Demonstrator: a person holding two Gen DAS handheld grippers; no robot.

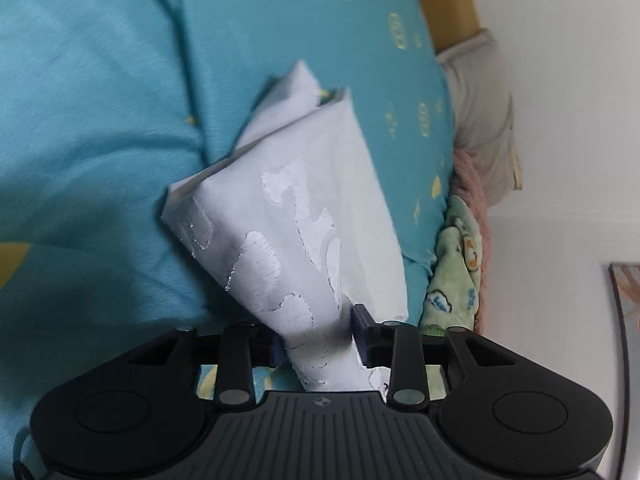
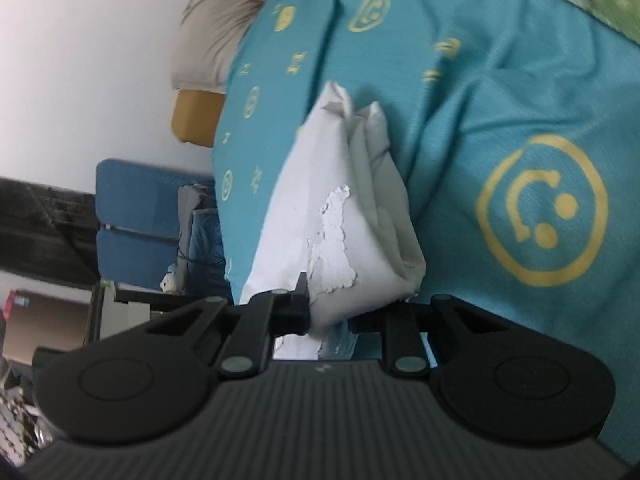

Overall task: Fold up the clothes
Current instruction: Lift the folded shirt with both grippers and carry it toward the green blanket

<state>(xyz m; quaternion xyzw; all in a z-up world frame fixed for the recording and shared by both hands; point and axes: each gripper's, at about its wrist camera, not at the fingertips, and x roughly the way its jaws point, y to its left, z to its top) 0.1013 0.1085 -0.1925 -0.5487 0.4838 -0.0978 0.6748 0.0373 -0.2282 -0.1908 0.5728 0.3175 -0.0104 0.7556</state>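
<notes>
A white garment with a cracked white print [image 1: 288, 216] is folded into a thick bundle and hangs above the teal bedspread [image 1: 100, 100]. My left gripper [image 1: 318, 332] is shut on one end of it; the cloth bunches between the fingers. In the right wrist view the same white garment [image 2: 340, 208] shows as a layered bundle. My right gripper [image 2: 330, 316] is shut on its near edge, over the teal bedspread [image 2: 520, 100] with yellow smiley prints.
A beige pillow [image 1: 480, 120], a pink fluffy cloth [image 1: 476, 200] and a green patterned blanket [image 1: 452, 272] lie at the bed's edge by the white wall. A blue chair [image 2: 140, 220] and cluttered furniture stand beside the bed.
</notes>
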